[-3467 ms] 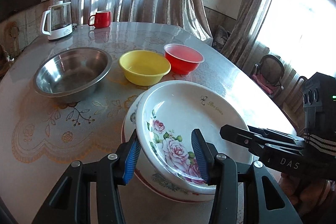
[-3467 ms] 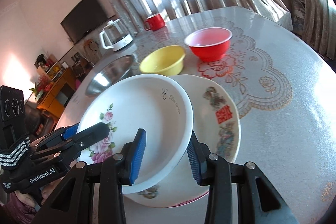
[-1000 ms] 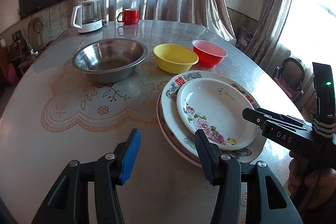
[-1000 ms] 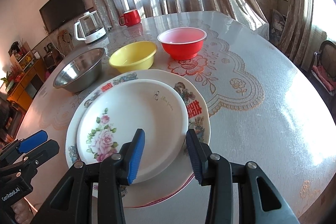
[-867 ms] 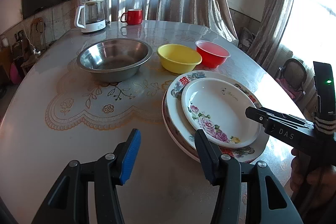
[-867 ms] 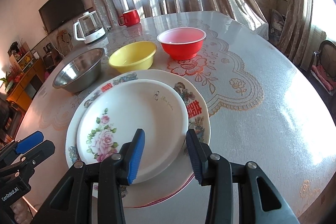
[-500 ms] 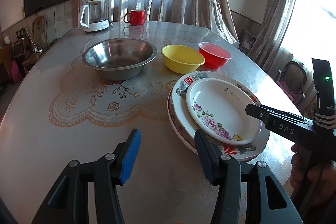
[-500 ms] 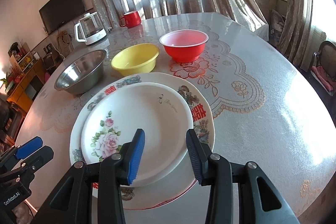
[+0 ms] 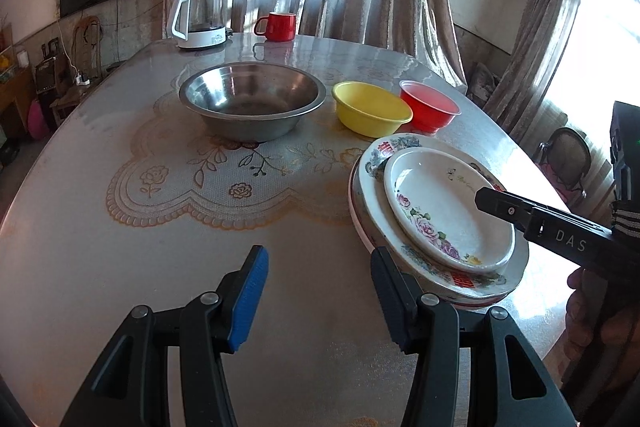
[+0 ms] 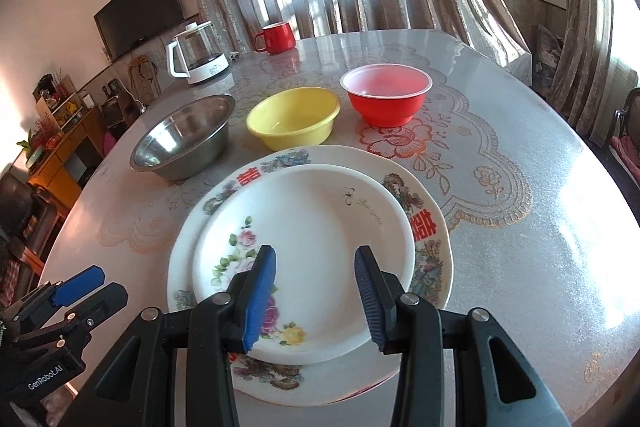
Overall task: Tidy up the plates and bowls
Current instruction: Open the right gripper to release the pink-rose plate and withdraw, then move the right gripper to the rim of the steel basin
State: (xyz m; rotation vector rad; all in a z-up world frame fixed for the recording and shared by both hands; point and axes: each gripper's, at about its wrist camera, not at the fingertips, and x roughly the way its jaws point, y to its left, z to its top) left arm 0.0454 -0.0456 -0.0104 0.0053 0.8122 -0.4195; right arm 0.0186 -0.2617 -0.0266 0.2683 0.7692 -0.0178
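A white rose-patterned plate [image 10: 316, 259] lies on a larger patterned plate [image 10: 430, 227] with red characters; both also show in the left wrist view [image 9: 444, 207]. Behind them stand a steel bowl [image 9: 250, 99], a yellow bowl [image 9: 370, 107] and a red bowl [image 9: 430, 105]. My left gripper [image 9: 318, 289] is open and empty over bare table, left of the plate stack. My right gripper [image 10: 316, 293] is open and empty, hovering above the near rim of the rose plate.
A glass kettle [image 9: 200, 17] and a red mug [image 9: 280, 26] stand at the table's far edge. The round table [image 9: 120, 227] has a lace-pattern cover. A chair [image 9: 566, 159] stands past the right edge. Curtains hang behind.
Both grippers let go of the rose plate, which now rests on the big plate. Both pulled back; the left one drifted left, away from the stack.
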